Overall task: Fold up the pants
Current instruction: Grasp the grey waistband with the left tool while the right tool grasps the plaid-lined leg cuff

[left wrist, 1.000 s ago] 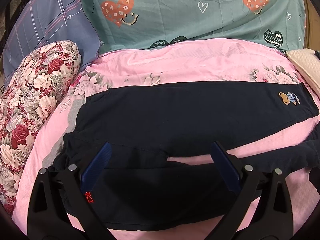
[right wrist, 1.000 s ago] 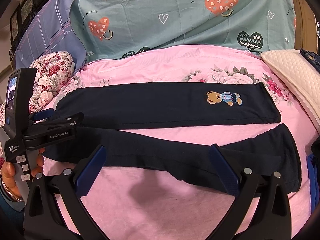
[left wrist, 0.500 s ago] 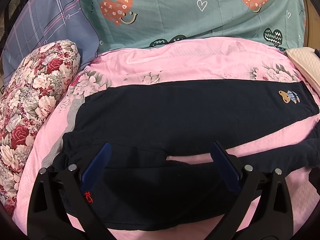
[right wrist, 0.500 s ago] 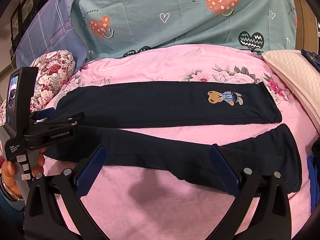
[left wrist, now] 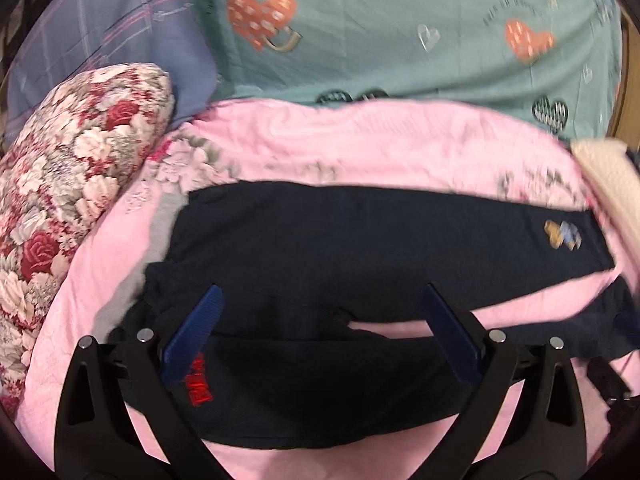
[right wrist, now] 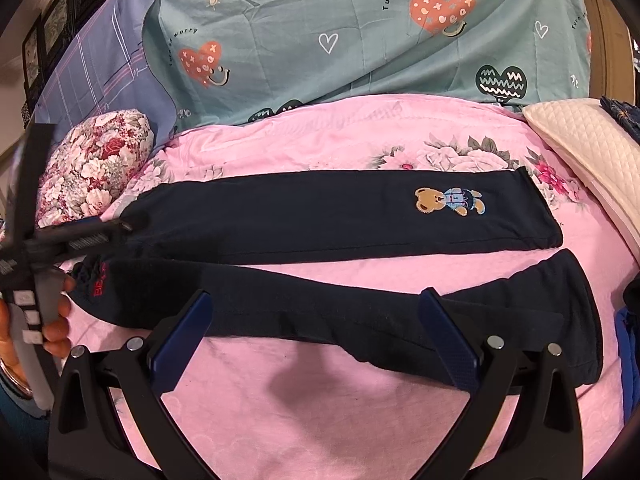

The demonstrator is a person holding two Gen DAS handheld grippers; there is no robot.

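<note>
Dark navy pants (right wrist: 344, 220) lie spread across a pink floral bedspread (right wrist: 320, 400), both legs running lengthwise, the far leg bearing an embroidered teddy bear (right wrist: 448, 201) near its cuff. The left gripper (left wrist: 320, 320), jaws wide apart and gripping nothing, hangs over the waistband end of the pants, close beside red lettering (left wrist: 199, 380) on the cloth. The right gripper (right wrist: 312, 320), its jaws likewise spread and empty, sits over the near leg. Beyond the pants a teal heart-print pillow (right wrist: 360, 32) leans at the head of the bed; a rose-patterned bolster (left wrist: 76, 184) lies off the waistband end.
</note>
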